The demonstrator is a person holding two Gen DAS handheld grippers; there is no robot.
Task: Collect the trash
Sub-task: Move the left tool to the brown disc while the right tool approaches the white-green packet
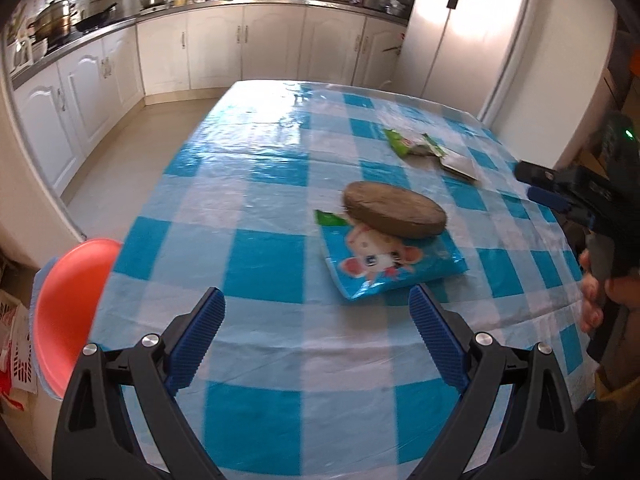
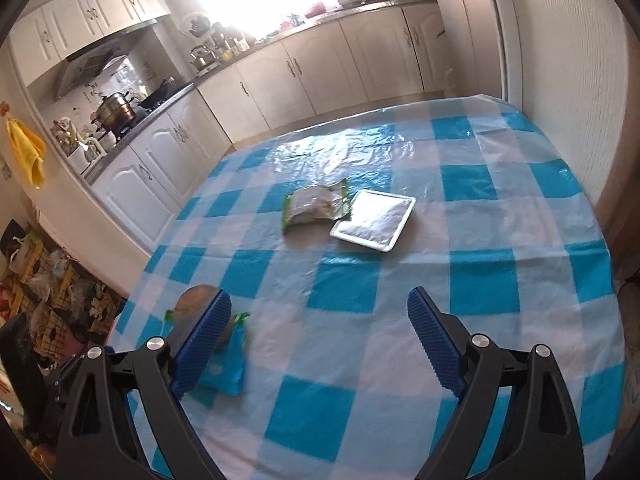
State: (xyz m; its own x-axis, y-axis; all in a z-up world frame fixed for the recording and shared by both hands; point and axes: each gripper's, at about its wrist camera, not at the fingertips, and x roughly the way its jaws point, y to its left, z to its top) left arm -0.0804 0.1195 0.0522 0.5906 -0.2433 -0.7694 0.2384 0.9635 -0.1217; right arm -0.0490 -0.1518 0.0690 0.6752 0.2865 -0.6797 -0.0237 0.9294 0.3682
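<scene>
Both claws wide and empty above the checked counter.
The left claw (image 1: 316,320) hangs near a blue snack bag (image 1: 394,264) under a brown disc (image 1: 394,210); the right claw (image 2: 320,320) faces a green wrapper (image 2: 316,204) touching a silver pouch (image 2: 374,220) farther off.

You face a table under a blue and white checked plastic cloth (image 1: 248,248). An orange-red chair seat (image 1: 68,300) sits at its left edge. Behind, white cabinets (image 1: 216,44), a steamer pot (image 2: 116,110), a kettle (image 2: 200,56), a yellow cloth (image 2: 26,148).
</scene>
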